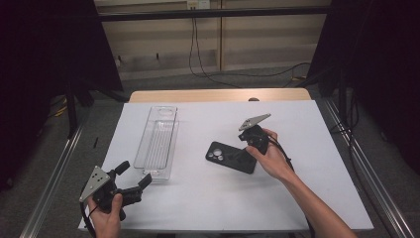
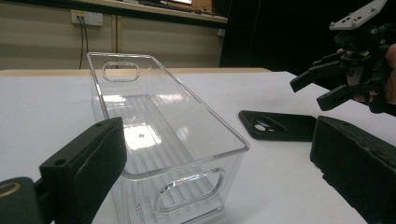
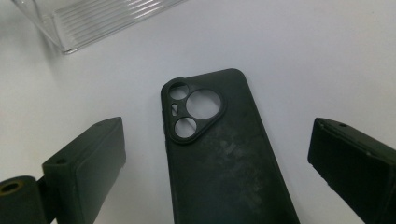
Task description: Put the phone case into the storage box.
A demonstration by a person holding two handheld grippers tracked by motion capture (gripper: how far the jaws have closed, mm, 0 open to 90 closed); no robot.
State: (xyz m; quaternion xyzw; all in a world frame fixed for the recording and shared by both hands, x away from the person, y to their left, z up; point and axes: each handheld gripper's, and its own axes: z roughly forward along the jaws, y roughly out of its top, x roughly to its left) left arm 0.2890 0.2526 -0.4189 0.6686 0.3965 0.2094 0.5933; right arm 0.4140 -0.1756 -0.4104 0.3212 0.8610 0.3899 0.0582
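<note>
The table carried a white top, and on it, toward the left edge, lay a clear bin, long and narrow, running from near the far edge toward the near one, empty, with a handle cut-out in each end wall. Right of it, about mid-table and well apart from the bin, a black phone case lay flat with its camera openings toward the bin.

The right gripper hung just above the case's right end, the person's hand behind it. In the right gripper view its jaws stood wide open, one on each side of the case, clear of both long edges and holding nothing.

The left gripper sat by the near left corner, just off the bin's near end. Its jaws were also spread wide and empty, and in the left gripper view the bin's near wall stood between them without touching either.

The step in hand looked like the reach for the case, not yet a grasp. The next move would probably call for lowering the right jaws to the tabletop and closing them across the case's width; being thin and flat, it might slip, so a square, low pinch would matter. The bin seemed the likely destination.
</note>
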